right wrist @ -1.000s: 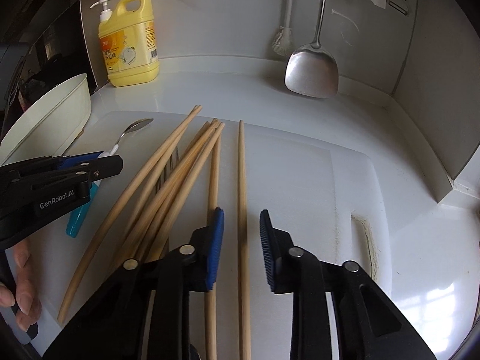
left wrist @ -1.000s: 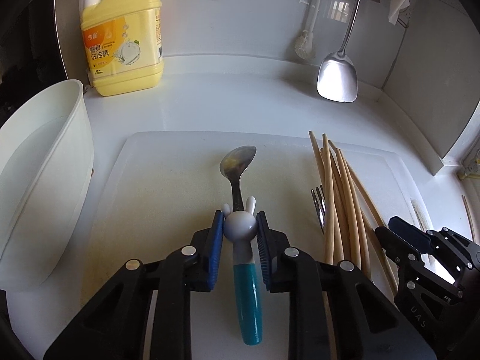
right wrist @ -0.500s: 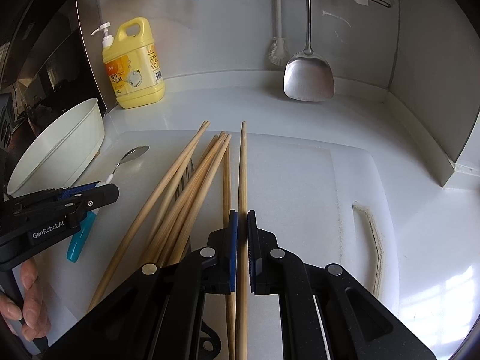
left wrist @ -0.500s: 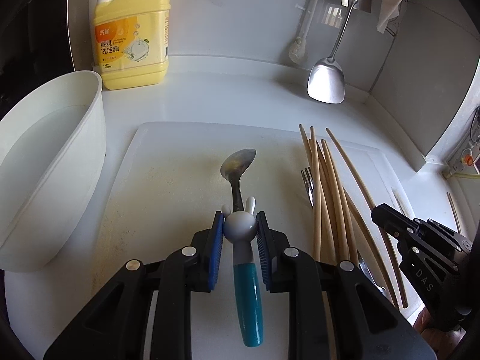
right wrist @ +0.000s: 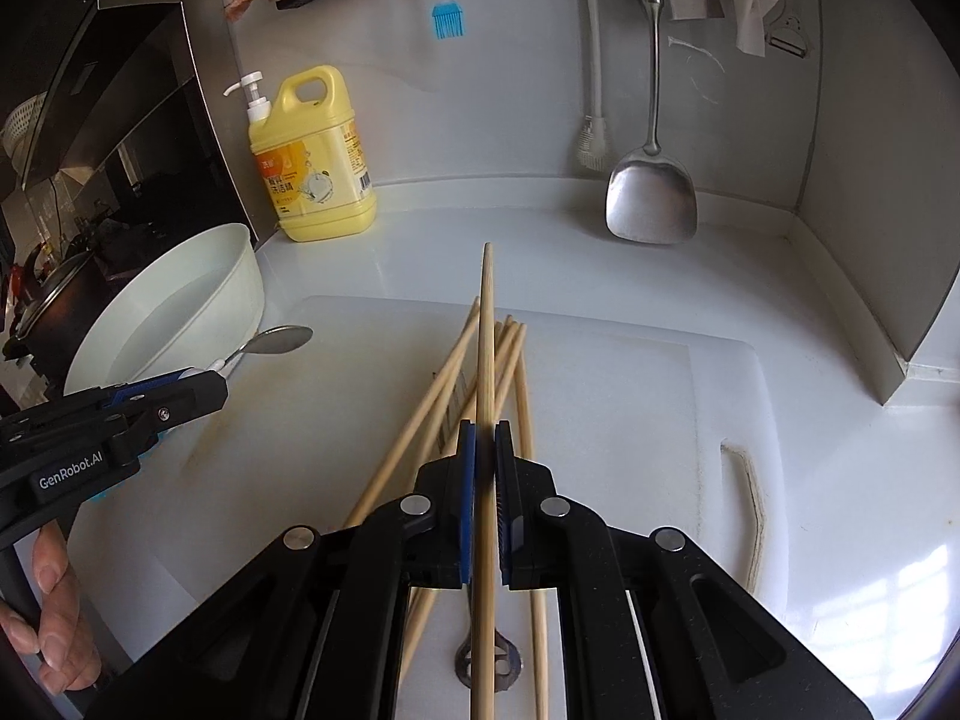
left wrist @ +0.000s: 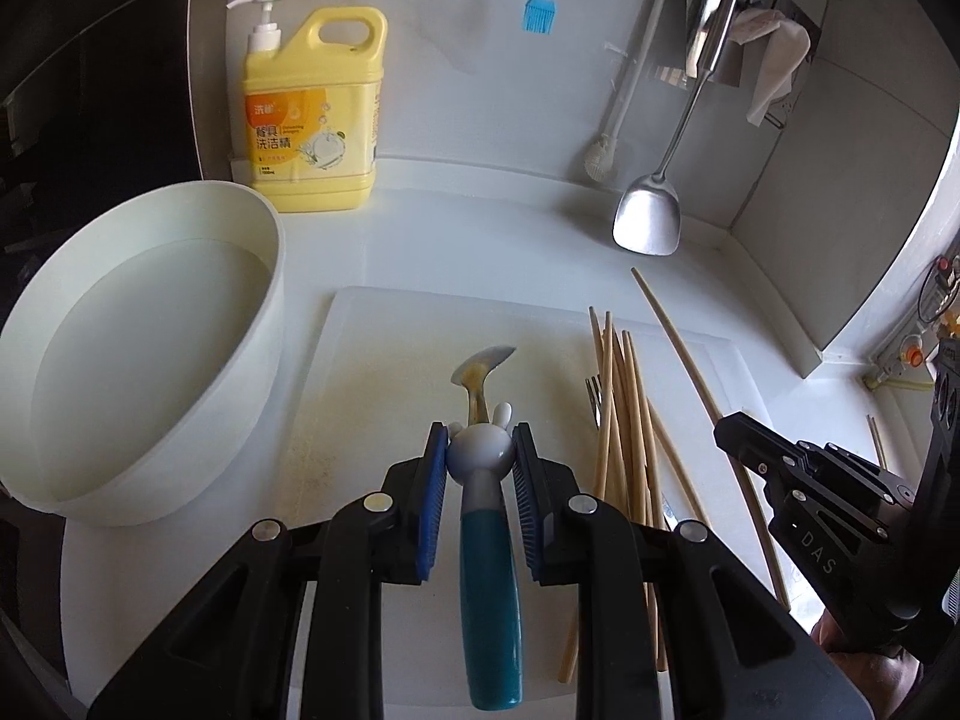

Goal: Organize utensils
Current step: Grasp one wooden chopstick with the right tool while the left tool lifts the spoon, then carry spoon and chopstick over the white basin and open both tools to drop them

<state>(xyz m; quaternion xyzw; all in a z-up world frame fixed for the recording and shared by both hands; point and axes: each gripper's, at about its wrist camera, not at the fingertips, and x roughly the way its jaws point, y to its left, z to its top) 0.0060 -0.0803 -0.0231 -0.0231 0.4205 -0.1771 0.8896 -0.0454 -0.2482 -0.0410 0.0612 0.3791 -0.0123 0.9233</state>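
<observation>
My left gripper [left wrist: 479,444] is shut on a spoon [left wrist: 487,588] with a teal handle and a white rabbit figure. The spoon's metal bowl points away over the white cutting board [left wrist: 372,372]. My right gripper [right wrist: 485,429] is shut on one wooden chopstick [right wrist: 487,324], which is raised at an angle above the pile of chopsticks [right wrist: 441,402]. In the left wrist view that chopstick [left wrist: 678,342] slants out of the right gripper [left wrist: 729,426], beside the pile [left wrist: 624,420]. A fork [left wrist: 593,396] lies partly hidden under the pile. The left gripper [right wrist: 210,387] and spoon bowl [right wrist: 282,339] show at the left.
A white basin [left wrist: 150,348] holding water stands left of the board. A yellow detergent bottle [left wrist: 312,114] is at the back wall. A steel spatula [left wrist: 648,216], a white brush and a blue brush hang there. A person's hand [right wrist: 54,618] grips the left tool.
The right gripper's jaws closed on one chopstick and lifted it off the pile. The left gripper rose with the spoon, so more of the basin and wall shows.
</observation>
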